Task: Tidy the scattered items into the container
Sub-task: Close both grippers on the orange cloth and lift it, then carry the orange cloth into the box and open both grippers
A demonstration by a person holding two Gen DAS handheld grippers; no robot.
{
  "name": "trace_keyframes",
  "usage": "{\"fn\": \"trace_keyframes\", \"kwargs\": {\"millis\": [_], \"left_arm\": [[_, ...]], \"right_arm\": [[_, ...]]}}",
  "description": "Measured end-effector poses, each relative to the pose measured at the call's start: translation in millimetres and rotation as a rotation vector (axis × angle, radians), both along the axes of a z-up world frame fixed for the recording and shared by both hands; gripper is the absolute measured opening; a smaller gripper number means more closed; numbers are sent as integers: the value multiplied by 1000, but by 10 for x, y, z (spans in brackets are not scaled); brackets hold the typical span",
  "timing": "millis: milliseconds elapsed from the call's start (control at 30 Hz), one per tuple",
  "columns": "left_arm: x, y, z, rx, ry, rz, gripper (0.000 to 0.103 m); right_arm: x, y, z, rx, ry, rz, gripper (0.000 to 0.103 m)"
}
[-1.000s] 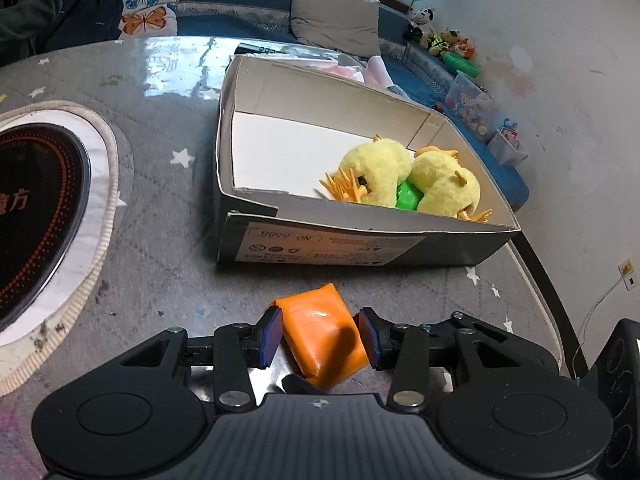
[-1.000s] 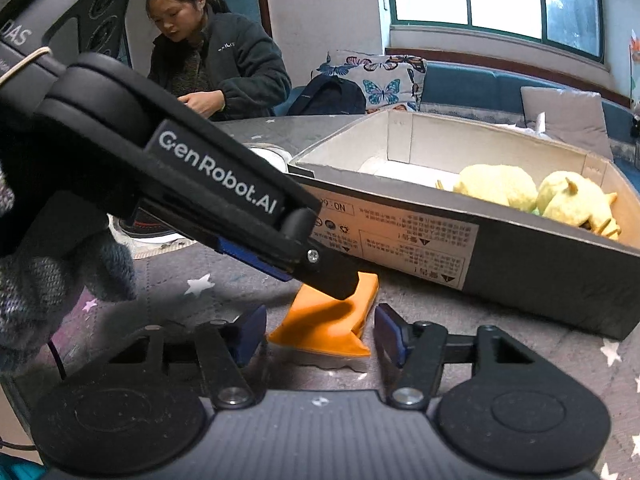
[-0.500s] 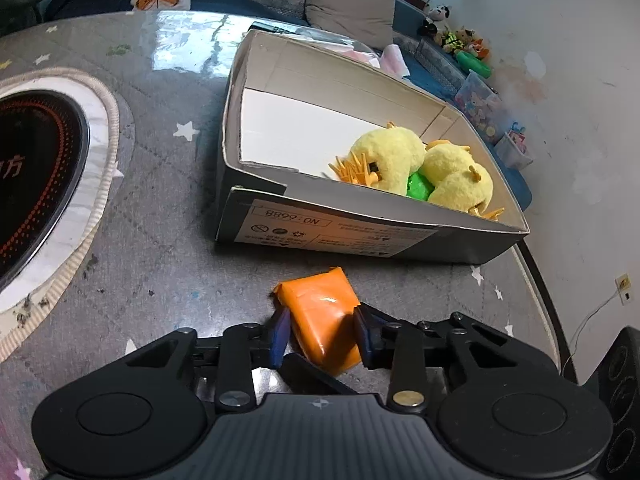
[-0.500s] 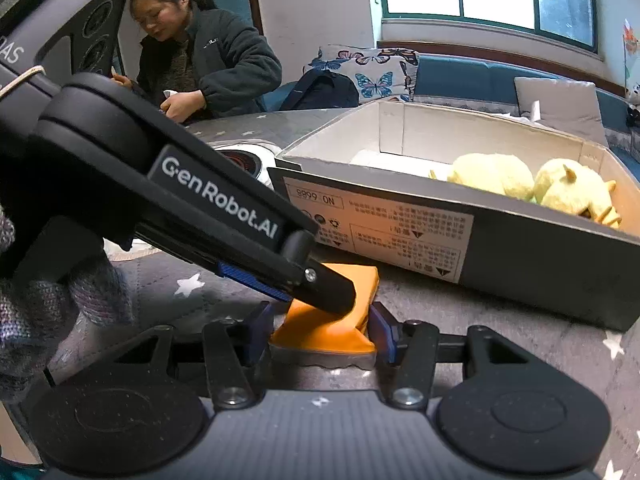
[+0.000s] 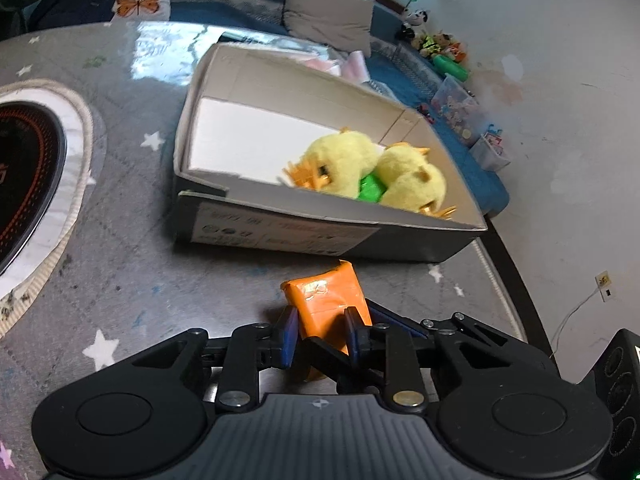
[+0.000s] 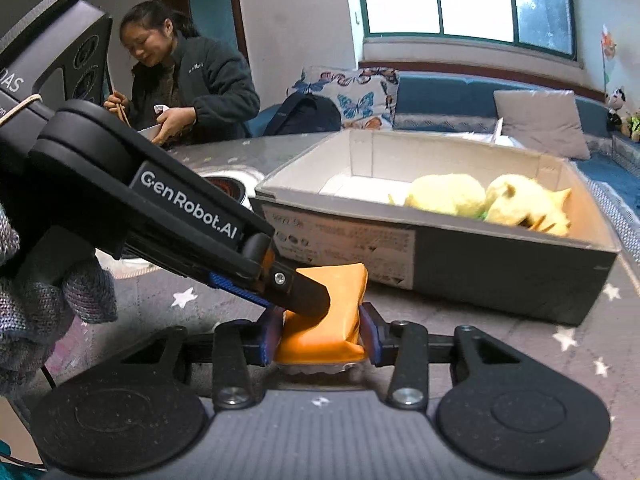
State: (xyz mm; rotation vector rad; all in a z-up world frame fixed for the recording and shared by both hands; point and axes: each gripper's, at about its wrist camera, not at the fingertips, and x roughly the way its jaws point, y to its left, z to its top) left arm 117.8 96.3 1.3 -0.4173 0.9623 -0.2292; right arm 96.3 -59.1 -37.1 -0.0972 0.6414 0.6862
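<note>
Both grippers clamped on the same orange packet point(image 5: 326, 304): left gripper point(image 5: 320, 334) pinching its near end, right gripper point(image 6: 320, 334) squeezing its sides, with a left finger point(image 6: 304, 298) pressed across the packet's top in the right view. Packet just in front of the cardboard box point(image 5: 280, 236), close above the grey tabletop point(image 5: 132, 264), not yet over the box rim. Two yellow plush toys point(image 5: 372, 172) and a green item point(image 5: 370, 190) already inside at the far end. Likely trouble: soft packet twisting or tearing if the two grips pull apart, dropping short if one lets go early, or catching the near wall and shoving the light box away
</note>
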Motion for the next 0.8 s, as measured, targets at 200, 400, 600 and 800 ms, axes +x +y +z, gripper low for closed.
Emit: {"fn": "trace_keyframes", "kwargs": {"millis": [200,400,600,800], "left_arm": [[26,-64,220,-11,-58,-6,26],[166,-113,472,-12,-124,-13,26],[406,-186,621,-10,-171,-22,26],[707,-253,614,6,-180,-21,26]], "right_arm": [[7,-94,163,28,-53,-24,41],[78,-124,409,51,-121,-53,41],[250,-135,560,63,-166,-86,41],[543,-104,563,56,-185,-111,41]]}}
